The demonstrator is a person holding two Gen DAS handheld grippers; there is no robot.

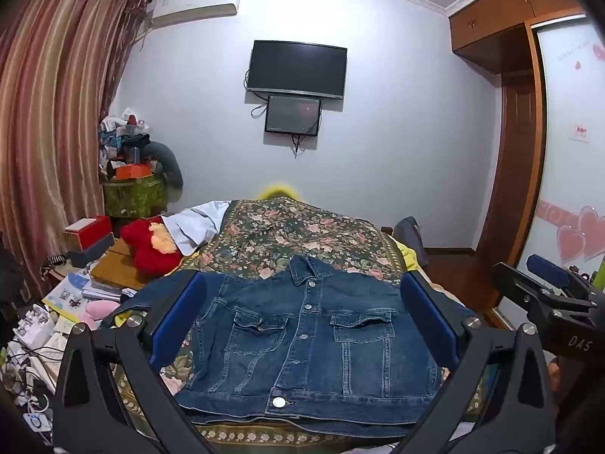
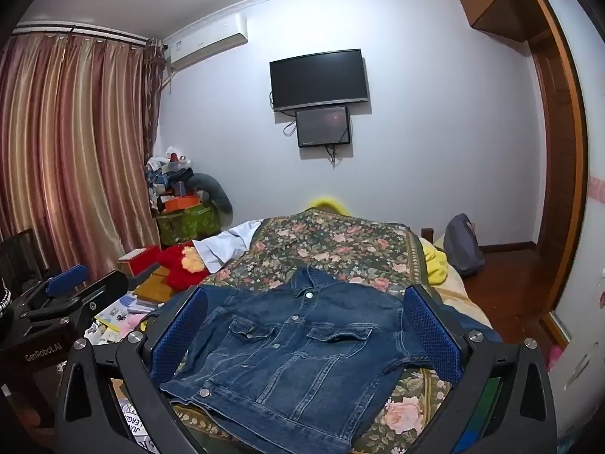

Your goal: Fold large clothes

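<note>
A dark blue denim jacket (image 1: 302,344) lies flat, front up and buttoned, on a floral bedspread (image 1: 302,234); it also shows in the right wrist view (image 2: 291,352). Its sleeves spread out to both sides. My left gripper (image 1: 302,321) is open and empty, held above the near end of the jacket, its blue pads (image 1: 177,317) wide apart. My right gripper (image 2: 298,329) is open and empty, held above the jacket too. The right gripper shows at the right edge of the left view (image 1: 548,295); the left one shows at the left of the right view (image 2: 64,295).
A cluttered side table (image 1: 68,302) with books, boxes and cables stands left of the bed. A red plush toy (image 1: 151,246) and a pale cloth (image 1: 196,227) lie at the bed's left. A wardrobe (image 1: 559,151) stands right. Curtains (image 1: 53,113) hang left.
</note>
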